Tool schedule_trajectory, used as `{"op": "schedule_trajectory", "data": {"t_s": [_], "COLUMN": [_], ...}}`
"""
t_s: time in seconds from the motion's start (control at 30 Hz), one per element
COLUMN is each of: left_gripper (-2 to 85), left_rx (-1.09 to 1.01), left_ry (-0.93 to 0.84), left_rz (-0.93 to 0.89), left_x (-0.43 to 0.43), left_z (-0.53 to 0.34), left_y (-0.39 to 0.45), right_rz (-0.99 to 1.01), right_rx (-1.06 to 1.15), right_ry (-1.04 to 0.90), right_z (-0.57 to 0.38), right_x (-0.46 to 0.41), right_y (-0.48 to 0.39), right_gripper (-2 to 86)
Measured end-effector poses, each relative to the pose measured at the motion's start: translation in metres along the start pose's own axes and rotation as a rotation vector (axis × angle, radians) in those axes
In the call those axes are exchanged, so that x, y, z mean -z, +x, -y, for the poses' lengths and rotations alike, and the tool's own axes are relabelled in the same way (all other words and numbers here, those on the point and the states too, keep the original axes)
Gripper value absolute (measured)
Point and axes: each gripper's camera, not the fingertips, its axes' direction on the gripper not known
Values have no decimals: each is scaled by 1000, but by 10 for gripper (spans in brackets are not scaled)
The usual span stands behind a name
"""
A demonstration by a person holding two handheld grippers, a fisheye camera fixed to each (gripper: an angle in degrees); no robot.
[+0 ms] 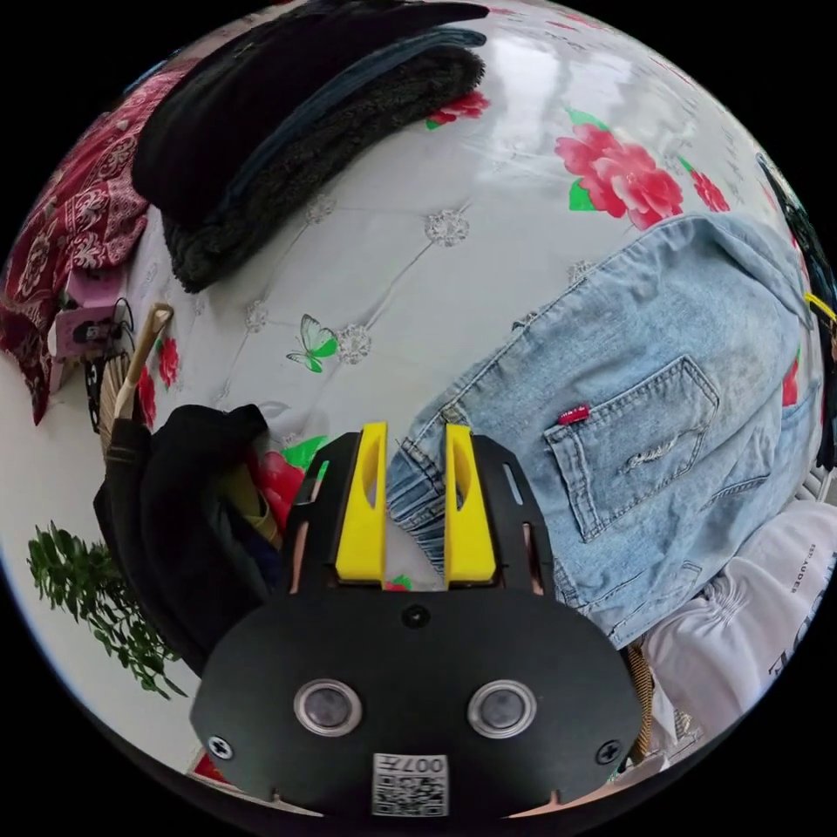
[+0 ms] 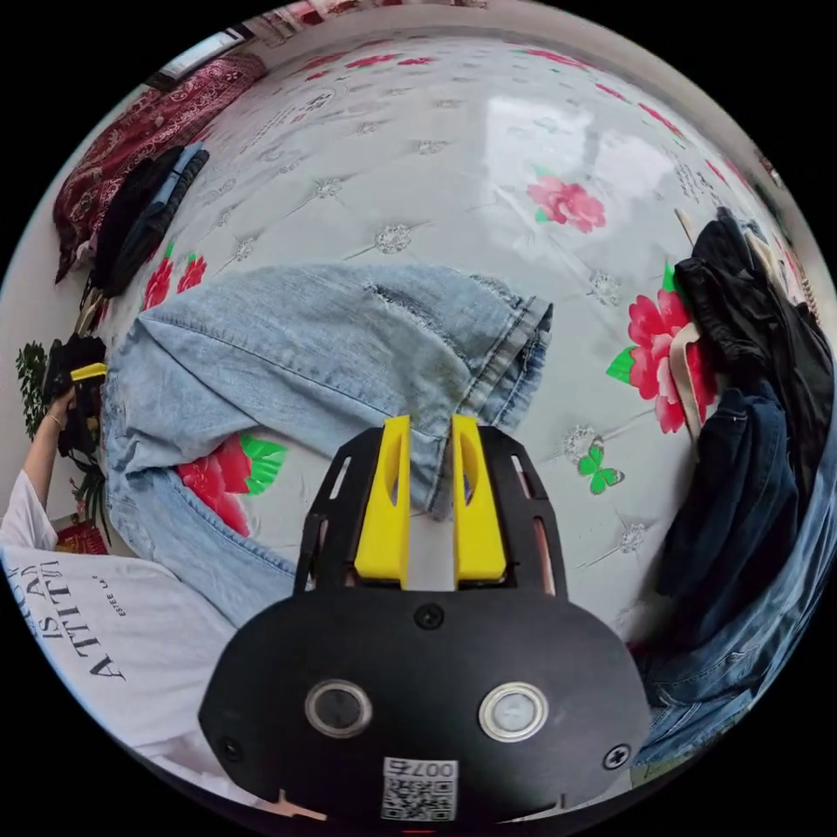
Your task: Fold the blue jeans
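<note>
Closest in the left gripper view, left gripper (image 1: 415,436) with yellow jaws set a narrow gap apart, frayed waistband corner of the blue jeans (image 1: 610,418) lying between them — cannot tell whether both jaws press on the denim. Just past the right jaw, the seat of the jeans: pale, washed cotton, a stitched back pocket with a small tear and a red tag (image 1: 573,413). Beside the left jaw, a heap of black clothes (image 1: 174,523), soft and crumpled. Farther out, glossy white quilted bedcover (image 1: 418,261) printed with red flowers and a green butterfly; beyond that a folded stack of dark garments (image 1: 296,131), fuzzy grey knit under smooth black, and a red patterned cloth (image 1: 78,209) at the far left.

Differently placed, the right gripper view gives the leg end instead. Right gripper (image 2: 430,445) with jaws likewise narrowly parted, hem edge of the jeans at the tips — grip not clear enough to call. Just ahead, one leg spread flat toward the left, ripped at the knee, cuff rolled and frayed; second leg angled back toward the camera. Off to the right, a pile of dark clothing (image 2: 750,453) — black and navy denim. Far left, a hand (image 2: 63,403) with the other gripper at the waistband, and a white printed T-shirt (image 2: 96,628) on the person.
</note>
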Motion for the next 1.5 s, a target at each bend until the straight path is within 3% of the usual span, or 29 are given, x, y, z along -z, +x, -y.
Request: {"op": "schedule_trajectory", "data": {"t_s": [0.1, 0.23, 0.47, 0.53, 0.6, 0.77, 1.1, 1.27, 1.33, 1.5], "left_gripper": [40, 0, -9, -10, -10, -9, -9, -9, -9, -9], "left_rx": [-43, -10, 126, 152, 158, 208, 220, 238, 242, 255], "left_ry": [-29, 0, 262, 318, 379, 346, 238, 220, 213, 252], "left_rz": [-37, -61, -153, -186, -222, -238, -215, -229, -230, -253], "left_x": [0, 12, 96, 113, 127, 117, 131, 134, 138, 161], "left_z": [8, -4, -111, -145, -177, -173, -126, -119, -115, -123], "left_y": [1, -8, -36, -40, -39, -39, -46, -45, -43, -36], "right_rz": [-11, -2, 100, 164, 174, 84, 110, 72, 74, 239], "right_rx": [-1, 42, -18, -44, -26, -21, -87, -135, -114, -37], "right_ry": [42, 263, 810, 887, 843, 448, 338, 131, 128, 419], "right_z": [6, 15, -43, -69, -82, -59, 78, 145, 148, 114], "right_x": [14, 95, 284, 311, 313, 217, 148, 100, 103, 214], "right_y": [0, -4, 16, 33, 43, 41, 36, 50, 46, 49], "right_gripper": [8, 1, 1, 4, 11, 47, 57, 29, 17, 4]}}
